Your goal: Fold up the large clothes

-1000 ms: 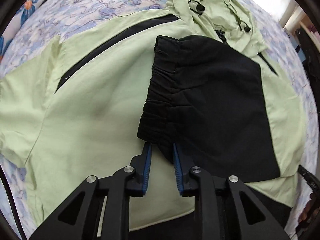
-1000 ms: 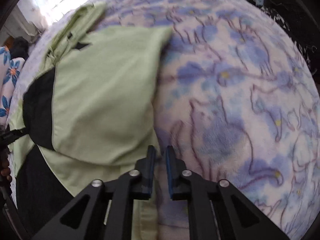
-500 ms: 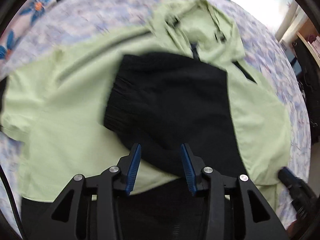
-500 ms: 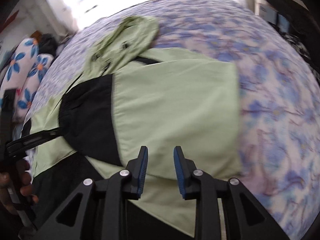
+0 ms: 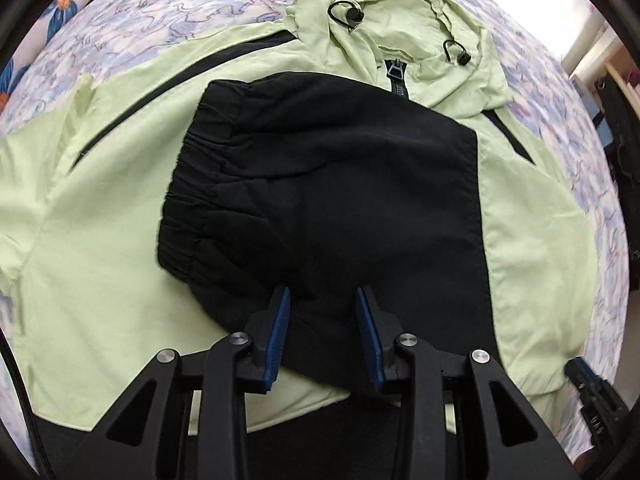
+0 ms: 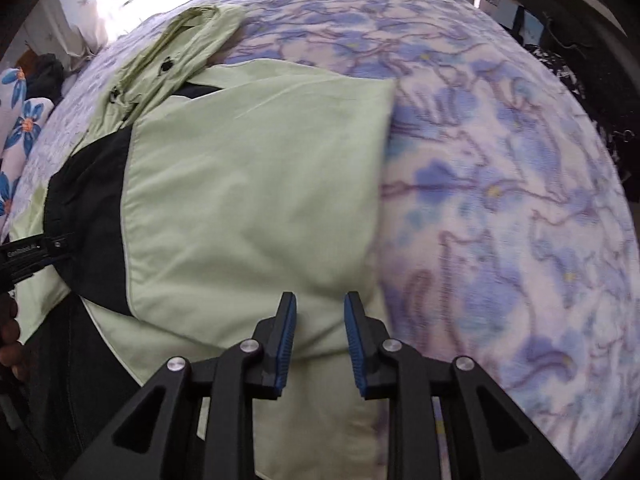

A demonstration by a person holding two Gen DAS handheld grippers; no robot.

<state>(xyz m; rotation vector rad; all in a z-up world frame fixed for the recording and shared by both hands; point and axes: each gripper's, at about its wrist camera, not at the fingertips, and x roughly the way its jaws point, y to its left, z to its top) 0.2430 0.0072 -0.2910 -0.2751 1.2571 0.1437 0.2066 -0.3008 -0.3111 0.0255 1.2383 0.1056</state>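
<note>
A light green hooded jacket (image 5: 92, 240) with black panels lies flat on the bed. Its right sleeve is folded across the chest, and the black cuff end (image 5: 320, 200) lies on the front. My left gripper (image 5: 323, 300) is open and empty, just above the near edge of the black sleeve. In the right wrist view the jacket (image 6: 248, 200) fills the left half. My right gripper (image 6: 320, 304) is open and empty over the folded green sleeve near its right edge. The hood (image 5: 396, 20) lies at the far end.
The bed is covered by a blue and purple floral blanket (image 6: 500, 200). Floral pillows (image 6: 20, 128) lie at the far left. Dark furniture (image 5: 624, 168) stands beside the bed on the right. The other gripper's tip (image 6: 32, 256) shows at the left edge.
Both grippers have opened and let go of the folded sleeve. They have drawn back a little from the jacket. The sleeve now rests across the jacket front.
</note>
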